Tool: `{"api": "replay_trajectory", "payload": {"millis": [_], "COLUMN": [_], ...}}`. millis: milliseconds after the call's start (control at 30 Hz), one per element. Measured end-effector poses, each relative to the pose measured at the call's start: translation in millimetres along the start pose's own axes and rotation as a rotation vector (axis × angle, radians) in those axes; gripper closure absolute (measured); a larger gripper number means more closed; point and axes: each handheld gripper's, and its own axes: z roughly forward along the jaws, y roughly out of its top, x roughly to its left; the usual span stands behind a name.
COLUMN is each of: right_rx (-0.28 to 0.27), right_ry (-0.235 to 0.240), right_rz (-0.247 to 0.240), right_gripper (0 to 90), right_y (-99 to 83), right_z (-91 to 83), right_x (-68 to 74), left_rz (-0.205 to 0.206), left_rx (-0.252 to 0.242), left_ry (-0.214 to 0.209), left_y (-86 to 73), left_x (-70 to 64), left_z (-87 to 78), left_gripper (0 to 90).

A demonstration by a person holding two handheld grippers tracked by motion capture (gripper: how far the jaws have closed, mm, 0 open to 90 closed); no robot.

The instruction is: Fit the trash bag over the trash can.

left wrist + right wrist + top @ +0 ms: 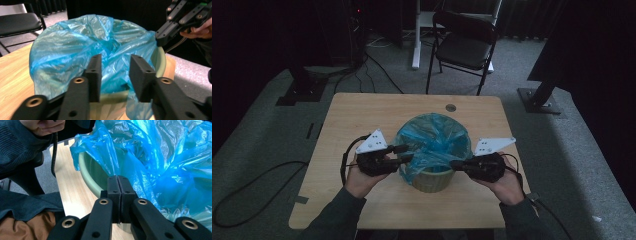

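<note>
A wooden table [362, 120] carries a green bin [432, 181] lined with a blue bag [432, 140]. Right gripper [117, 180] is clamped, seemingly pinching bag film at the rim; left gripper [115, 72] gapes before it. Likely fitting the liner; next, the left must pinch.

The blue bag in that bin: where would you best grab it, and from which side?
Pinch the loose bag edge hanging over the bin rim, coming in from outside, level with the rim. The film bunches into folds there, thin enough to close on.
</note>
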Motion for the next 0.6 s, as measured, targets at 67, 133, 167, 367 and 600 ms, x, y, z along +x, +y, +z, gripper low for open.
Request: {"api": "replay_trajectory", "payload": {"millis": [67, 133, 167, 367, 600], "right_rx": [0.0, -0.001, -0.001, -0.001, -0.005], "right_ry": [0.001, 0.002, 0.003, 0.004, 0.005], "right_rz": [-0.001, -0.002, -0.001, -0.001, 0.0], "right_gripper": [89.6, 89.6, 89.6, 89.6, 89.6], "right_y": [0.0, -0.1, -0.2, -0.1, -0.9], "right_z": [-0.1, -0.2, -0.2, -0.1, -1.1], "right_x": [0.0, -0.2, -0.4, -0.6, 0.1], "left_rz": [0.005, 0.009, 0.009, -0.003, 0.01], "left_rx": [0.004, 0.017, 0.025, 0.051, 0.099], "left_ry": [-0.004, -0.011, -0.02, -0.038, -0.07], "left_y": [1.6, 2.1, 2.1, 1.7, -1.3], "left_x": [2.2, 3.3, 3.8, 7.6, 5.3], "left_z": [2.6, 6.6, 8.7, 16.6, 19.0], "left_gripper": [53.7, 51.0, 49.6, 51.7, 76.5]}}
